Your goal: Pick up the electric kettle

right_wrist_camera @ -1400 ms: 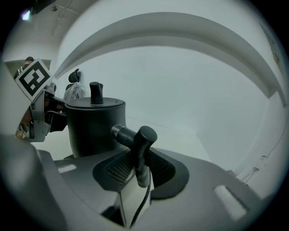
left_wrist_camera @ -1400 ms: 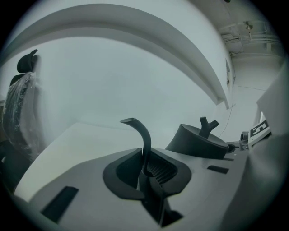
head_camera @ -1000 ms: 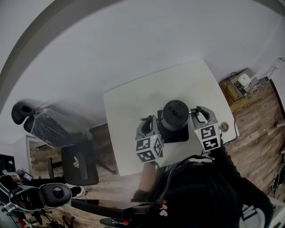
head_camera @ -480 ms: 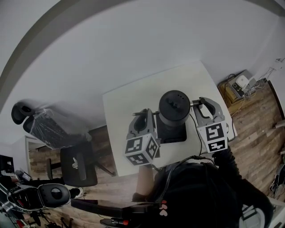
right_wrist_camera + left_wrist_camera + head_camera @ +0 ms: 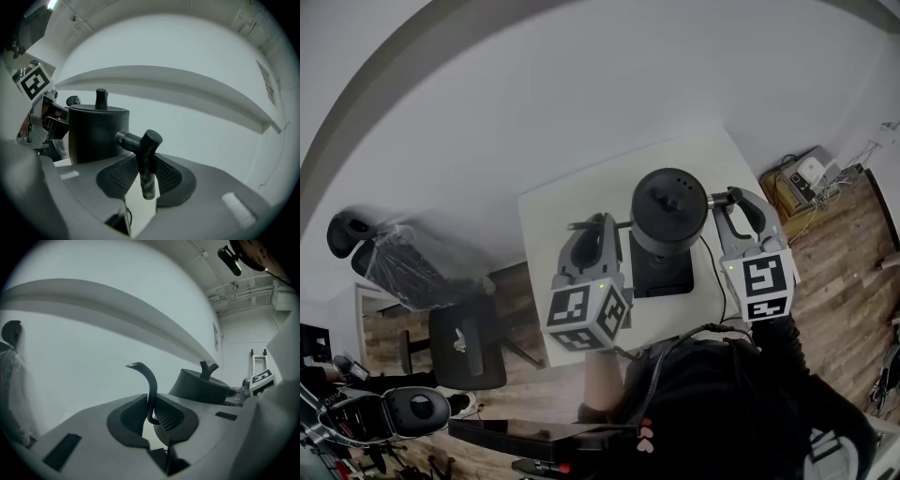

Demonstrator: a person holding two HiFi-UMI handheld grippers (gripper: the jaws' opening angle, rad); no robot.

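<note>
Black electric kettle (image 5: 669,211) hangs held. Left gripper (image 5: 150,414) jaws pinch its spout (image 5: 150,380), right gripper (image 5: 145,180) jaws its handle (image 5: 146,157)

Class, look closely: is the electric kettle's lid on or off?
On. The lid sits flat on top of the kettle, its knob standing upright.

Head cam overhead; L/R cams close, level; all share kettle (image 5: 669,211).

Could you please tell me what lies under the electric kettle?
A dark square base on the white table shows beneath the kettle; the kettle's body covers the base's far part, so its middle is hidden.
</note>
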